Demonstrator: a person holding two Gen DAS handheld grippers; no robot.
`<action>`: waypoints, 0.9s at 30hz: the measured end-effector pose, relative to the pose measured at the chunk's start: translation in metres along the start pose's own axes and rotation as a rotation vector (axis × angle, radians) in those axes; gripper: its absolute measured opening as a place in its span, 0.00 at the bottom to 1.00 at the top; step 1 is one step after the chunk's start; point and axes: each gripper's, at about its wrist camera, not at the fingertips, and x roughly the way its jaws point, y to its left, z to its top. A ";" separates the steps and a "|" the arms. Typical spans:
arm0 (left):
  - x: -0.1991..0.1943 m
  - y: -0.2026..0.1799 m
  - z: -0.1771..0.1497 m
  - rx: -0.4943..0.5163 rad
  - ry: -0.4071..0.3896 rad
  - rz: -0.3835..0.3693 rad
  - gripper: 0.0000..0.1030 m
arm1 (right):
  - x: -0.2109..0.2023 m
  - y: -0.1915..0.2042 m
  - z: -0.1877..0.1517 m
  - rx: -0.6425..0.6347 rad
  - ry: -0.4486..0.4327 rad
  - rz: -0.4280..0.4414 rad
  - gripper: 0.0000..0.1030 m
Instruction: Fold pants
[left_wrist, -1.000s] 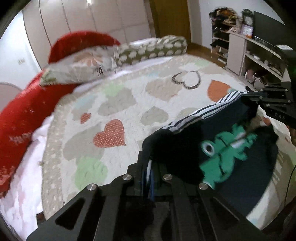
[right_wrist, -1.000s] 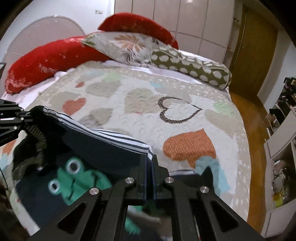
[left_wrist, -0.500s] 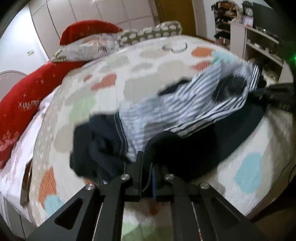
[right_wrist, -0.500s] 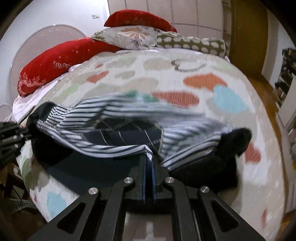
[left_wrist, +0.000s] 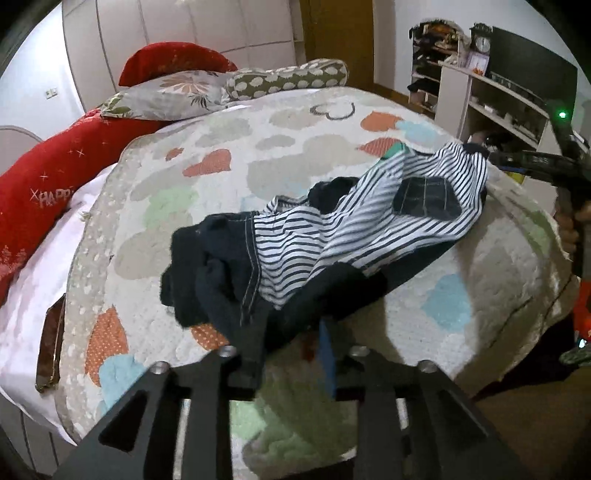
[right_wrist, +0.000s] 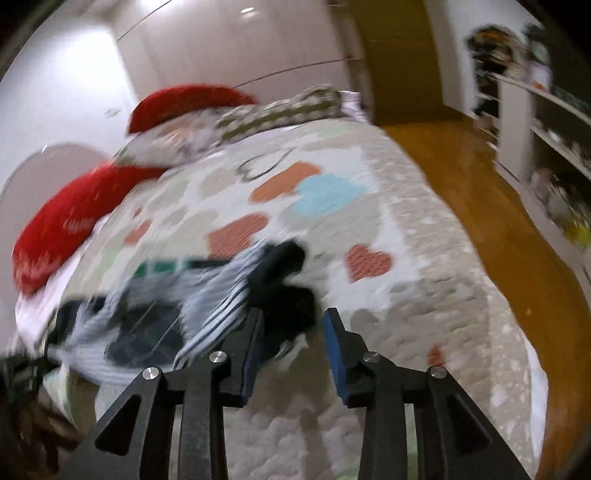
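- One pair of pants (left_wrist: 332, 229), navy with striped lining, is crumpled on the heart-print quilt (left_wrist: 461, 266).
- Left gripper (left_wrist: 291, 354) is spread wide, dark fabric at its tips.
- Right gripper (right_wrist: 291, 350) is likewise parted, pants just ahead.
- "HAPP" is read on the red pillow (left_wrist: 51, 184).

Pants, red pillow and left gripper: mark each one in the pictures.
pants (left_wrist: 354, 221): left wrist view, on the striped inner lining.
red pillow (left_wrist: 55, 173): left wrist view, on its lettered middle.
left gripper (left_wrist: 291, 354): left wrist view, midway between the fingertips.
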 end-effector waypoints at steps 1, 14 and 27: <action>-0.003 0.003 -0.001 -0.005 -0.001 -0.005 0.35 | 0.002 -0.003 0.004 0.028 -0.004 0.012 0.36; -0.009 0.095 -0.006 -0.437 -0.015 -0.034 0.41 | 0.035 0.000 0.018 0.150 0.009 -0.054 0.06; 0.065 0.042 0.039 -0.330 0.004 0.056 0.51 | 0.002 0.028 0.019 0.161 -0.063 0.268 0.07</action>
